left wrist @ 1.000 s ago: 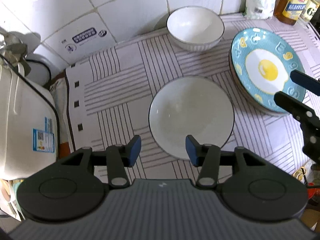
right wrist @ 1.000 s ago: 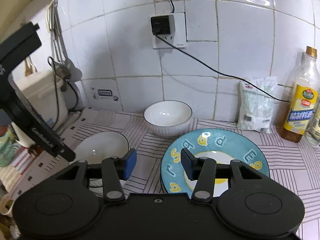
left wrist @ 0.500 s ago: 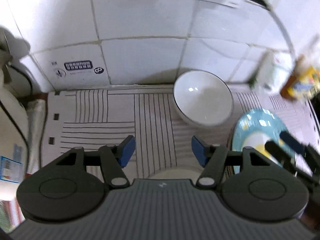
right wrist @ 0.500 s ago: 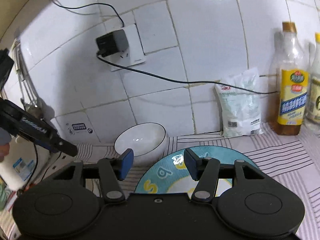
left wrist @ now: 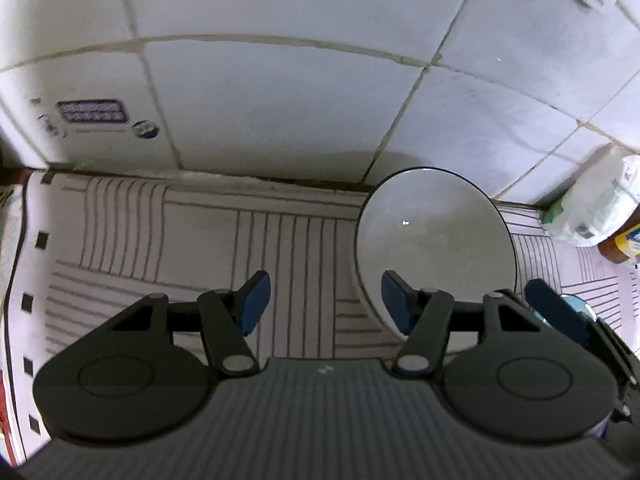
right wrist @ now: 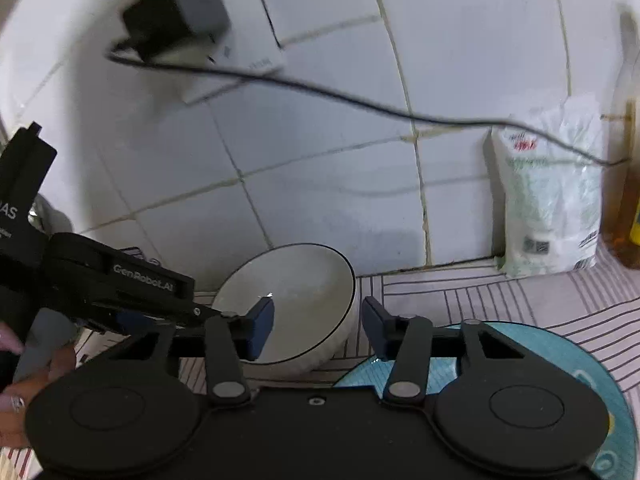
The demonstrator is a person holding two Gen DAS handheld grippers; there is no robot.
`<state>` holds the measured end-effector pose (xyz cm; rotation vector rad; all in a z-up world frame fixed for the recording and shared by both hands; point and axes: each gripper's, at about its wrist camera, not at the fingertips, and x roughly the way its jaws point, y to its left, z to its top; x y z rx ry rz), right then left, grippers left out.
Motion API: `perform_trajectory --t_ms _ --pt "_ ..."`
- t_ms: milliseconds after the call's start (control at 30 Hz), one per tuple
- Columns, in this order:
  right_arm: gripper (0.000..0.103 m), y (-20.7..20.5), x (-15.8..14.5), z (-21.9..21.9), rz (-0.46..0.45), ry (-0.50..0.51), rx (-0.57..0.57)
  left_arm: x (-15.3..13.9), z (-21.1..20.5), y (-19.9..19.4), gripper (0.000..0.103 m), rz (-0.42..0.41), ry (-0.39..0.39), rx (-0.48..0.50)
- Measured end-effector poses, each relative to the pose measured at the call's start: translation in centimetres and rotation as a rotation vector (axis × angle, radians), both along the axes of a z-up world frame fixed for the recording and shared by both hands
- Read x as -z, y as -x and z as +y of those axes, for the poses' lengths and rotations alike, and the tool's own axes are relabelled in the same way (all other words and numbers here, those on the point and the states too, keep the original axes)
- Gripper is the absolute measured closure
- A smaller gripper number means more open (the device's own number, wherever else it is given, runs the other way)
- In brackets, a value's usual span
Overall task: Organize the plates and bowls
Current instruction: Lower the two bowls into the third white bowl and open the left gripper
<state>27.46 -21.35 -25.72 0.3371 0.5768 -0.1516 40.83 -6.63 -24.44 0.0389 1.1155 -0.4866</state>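
Note:
A white ribbed bowl [left wrist: 436, 236] with a dark rim stands on the striped mat by the tiled wall; it also shows in the right wrist view [right wrist: 296, 304]. My left gripper [left wrist: 325, 303] is open and empty, its right finger level with the bowl's near left rim. My right gripper [right wrist: 318, 326] is open, its jaws either side of the bowl's right rim, not closed on it. The blue egg-pattern plate [right wrist: 580, 368] lies under my right gripper; a sliver of the plate [left wrist: 576, 304] shows in the left wrist view. The second bowl is out of view.
A striped mat [left wrist: 160, 240] covers the counter up to the tiled wall. A white bag [right wrist: 548, 196] and an oil bottle [right wrist: 628, 184] stand at the back right. A plug and cable [right wrist: 176, 20] hang on the wall above. The left gripper's body [right wrist: 100, 276] crosses the right view's left side.
Both grippers have moved forward toward the wall and the far bowl. The near bowl has dropped out of the left view. Both stay open.

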Motion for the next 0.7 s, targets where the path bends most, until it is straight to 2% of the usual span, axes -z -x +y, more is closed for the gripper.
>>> perform_trajectory --t_ms 33,100,133,200,233,300,367,533,700 --pt "0.052 -0.4 0.2 -0.1 0.006 -0.003 0.002 0.1 -0.3 -0.2 0.045 0.006 0.000 -0.003" --pt "0.055 -1.0 0.7 -0.2 0.017 -0.008 0.004 0.4 -0.4 -0.8 0.067 0.032 0.017 0.000" --pt "0.057 -1.2 0.8 -0.2 0.026 -0.012 0.006 0.7 -0.5 -1.0 0.073 0.055 0.029 0.000" --pt "0.069 -1.8 1.4 -0.5 0.057 -0.025 0.019 1.1 -0.3 -1.5 0.085 0.121 0.073 -0.021" --pt "0.071 -1.9 1.5 -0.7 0.068 -0.034 0.026 1.5 0.1 -1.7 0.089 0.167 0.114 -0.046" --pt "0.075 -2.0 1.7 -0.9 0.070 -0.049 0.032 1.7 0.6 -1.8 0.091 0.208 0.154 -0.082" --pt "0.078 -1.9 1.7 -1.1 0.079 -0.061 0.037 1.4 0.8 -1.5 0.091 0.209 0.157 -0.077" --pt "0.079 -0.9 0.9 -1.7 0.068 -0.110 0.036 -0.6 2.0 0.1 0.090 0.189 0.164 -0.038" --pt "0.079 1.4 -0.9 -0.3 0.038 -0.132 0.040 -3.0 2.1 2.1 0.091 0.146 0.043 0.055"
